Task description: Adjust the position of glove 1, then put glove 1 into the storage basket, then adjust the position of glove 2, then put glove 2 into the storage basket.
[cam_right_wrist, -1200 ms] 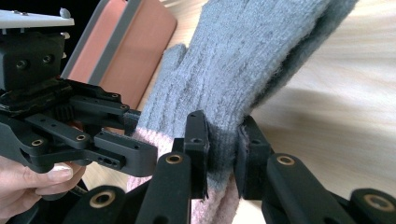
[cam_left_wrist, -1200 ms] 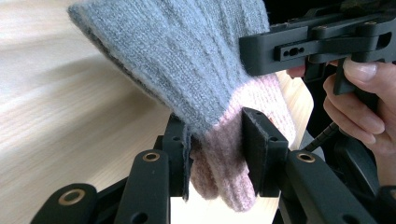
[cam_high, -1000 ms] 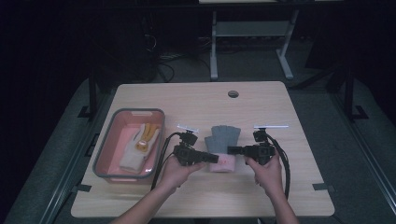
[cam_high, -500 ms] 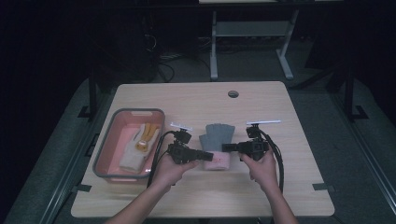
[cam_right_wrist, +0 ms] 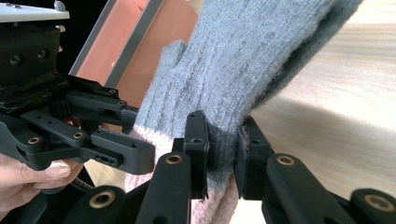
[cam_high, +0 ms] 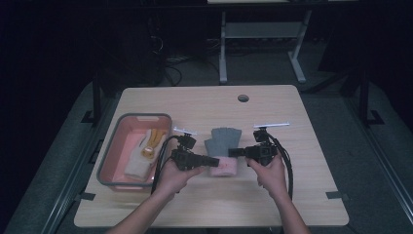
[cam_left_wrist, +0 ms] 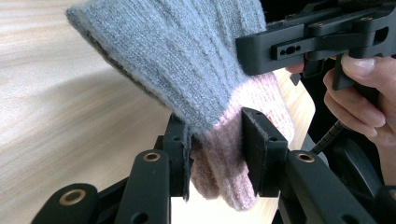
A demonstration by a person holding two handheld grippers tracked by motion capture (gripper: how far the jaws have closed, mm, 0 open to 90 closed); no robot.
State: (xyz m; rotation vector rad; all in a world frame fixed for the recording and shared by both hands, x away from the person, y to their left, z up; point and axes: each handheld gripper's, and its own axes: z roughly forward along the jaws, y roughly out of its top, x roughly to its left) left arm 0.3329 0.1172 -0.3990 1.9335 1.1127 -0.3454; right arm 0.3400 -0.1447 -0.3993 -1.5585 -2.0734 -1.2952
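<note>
Both grippers have hold of one knitted glove (cam_high: 223, 148), grey over the hand and pink at the cuff, and the change over the last second is small: in the high view the glove's grey part lay flatter and lower on the tabletop (cam_high: 302, 195) a second ago, while now the pair of hands has drawn a little toward the person and the glove hangs between the grippers just right of the pink bin (cam_high: 108, 157). The left gripper (cam_left_wrist: 219, 149) has its fingers (cam_left_wrist: 261, 149) closed on the pink cuff, with the wool bunched between the pads; the right gripper (cam_right_wrist: 224, 149) has its fingers (cam_right_wrist: 198, 149) clamped on the grey knit at the opposite edge, near where grey meets pink. In both gripper views the grey body arches up and away from the wood, so the glove looks lifted off the tabletop rather than lying on it, though its far end may still brush the surface. A pale glove and a yellowish item already lie in the pink bin. My reading is that the grasp is settled on both sides and the work now stands at the carry: the glove is ready to go leftward into the pink bin. The risk is the loose grey end dragging or catching the bin's near rim.
</note>
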